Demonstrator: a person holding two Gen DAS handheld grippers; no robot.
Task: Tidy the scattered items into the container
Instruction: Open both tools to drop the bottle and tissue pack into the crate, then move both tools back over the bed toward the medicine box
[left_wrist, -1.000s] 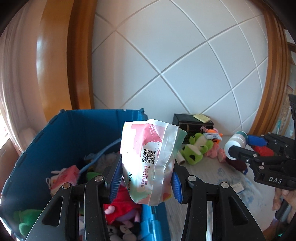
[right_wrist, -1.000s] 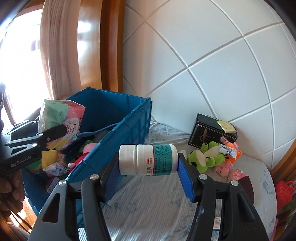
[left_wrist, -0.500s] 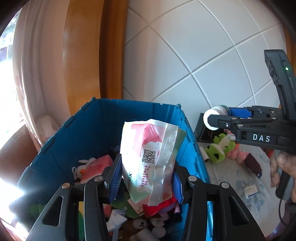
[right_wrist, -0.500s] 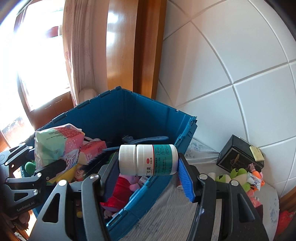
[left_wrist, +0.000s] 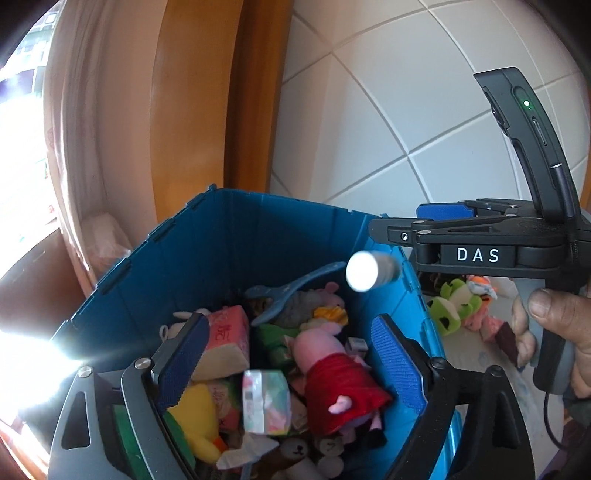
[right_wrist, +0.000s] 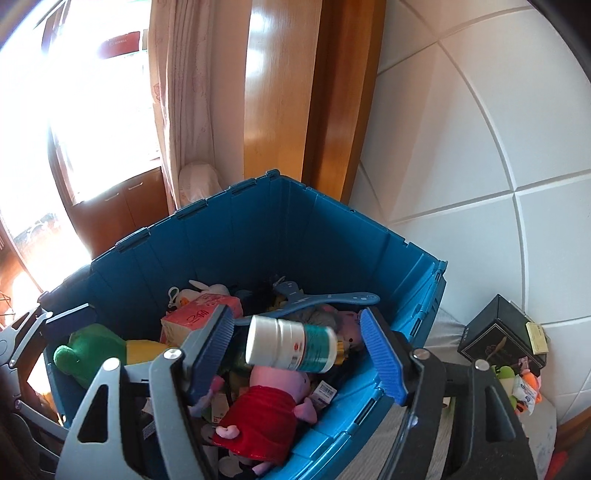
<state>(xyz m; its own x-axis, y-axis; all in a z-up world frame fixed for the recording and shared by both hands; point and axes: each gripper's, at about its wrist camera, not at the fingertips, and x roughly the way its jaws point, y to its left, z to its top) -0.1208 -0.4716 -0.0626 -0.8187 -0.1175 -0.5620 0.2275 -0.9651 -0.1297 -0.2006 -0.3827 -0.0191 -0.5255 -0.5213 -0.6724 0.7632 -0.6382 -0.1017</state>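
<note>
- Grippers first: our left gripper (left_wrist: 288, 354) hangs over the blue crate (left_wrist: 295, 236) with its jaws spread wide; they have just been opening, and nothing sits between the blue pads (left_wrist: 395, 365).
- We see the pink-and-green packet (left_wrist: 266, 402), blurred, below the left jaws and clear of both pads, over the heap of toys in the crate.
- Our right gripper (right_wrist: 299, 350) also stands over the crate, jaws apart and just having opened further.
- Between the right jaws we see the white pill bottle (right_wrist: 291, 349), lying sideways and a little tilted, white cap toward the left pad, green label toward the right one; neither pad touches it, so it is loose in the air above the crate.
- From the left wrist view the same bottle (left_wrist: 369, 273) shows cap-first and blurred, just under the right gripper's fingers and over the crate's right wall.
- A person's hand (left_wrist: 554, 332) holds the right gripper's handle at the right edge of that view.
- Inside the crate we make out a pink pig plush in a red dress (right_wrist: 273, 402), a blue hanger (right_wrist: 325, 299), a green plush (right_wrist: 88, 350), a yellow plush (left_wrist: 195, 417) and a pink tissue pack (right_wrist: 199, 314).
- Outside the crate, on the pale cloth to its right, we see a black box (right_wrist: 498, 336) near the white panelled wall (right_wrist: 480, 147), with small plush toys (left_wrist: 458, 302) lying just beside it.
</note>
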